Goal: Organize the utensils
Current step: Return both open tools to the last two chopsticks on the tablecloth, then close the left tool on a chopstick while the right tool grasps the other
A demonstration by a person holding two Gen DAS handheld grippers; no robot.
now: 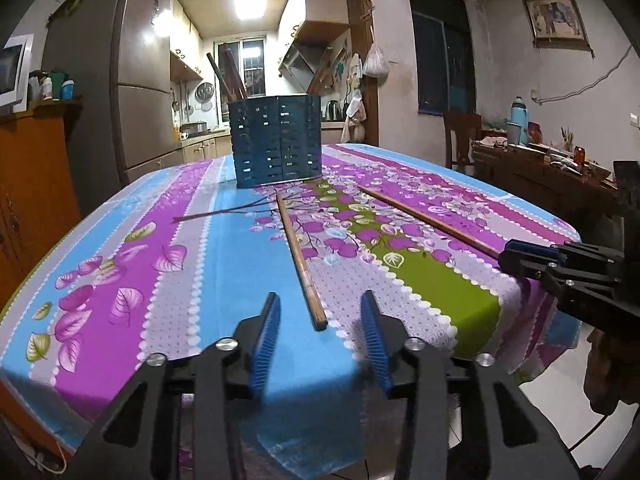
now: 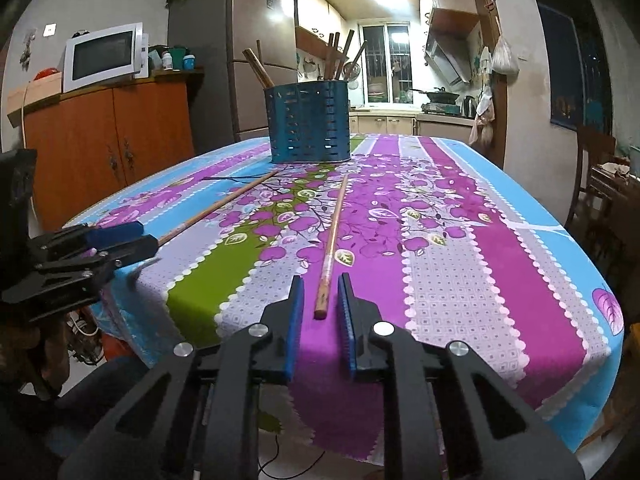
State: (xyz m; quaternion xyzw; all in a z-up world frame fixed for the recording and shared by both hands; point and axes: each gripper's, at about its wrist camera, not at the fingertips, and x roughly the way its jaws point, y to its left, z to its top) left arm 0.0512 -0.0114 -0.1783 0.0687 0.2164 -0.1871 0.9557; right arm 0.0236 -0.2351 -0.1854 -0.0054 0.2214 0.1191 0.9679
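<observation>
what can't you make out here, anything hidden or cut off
- Inside of the blue holder: both views, its wall hides the lower ends of the chopsticks standing in it.
- Right chopstick's near end: left wrist view, behind the right gripper.
- Left chopstick's near end: right wrist view, behind the left gripper.

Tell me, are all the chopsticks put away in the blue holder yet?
Not yet. Several sticks already stand in the blue holder. Two chopsticks are left on the tablecloth: one lies before the open left gripper, the other lies with its near end between the open fingers of the right gripper. Nothing is gripped yet.
</observation>
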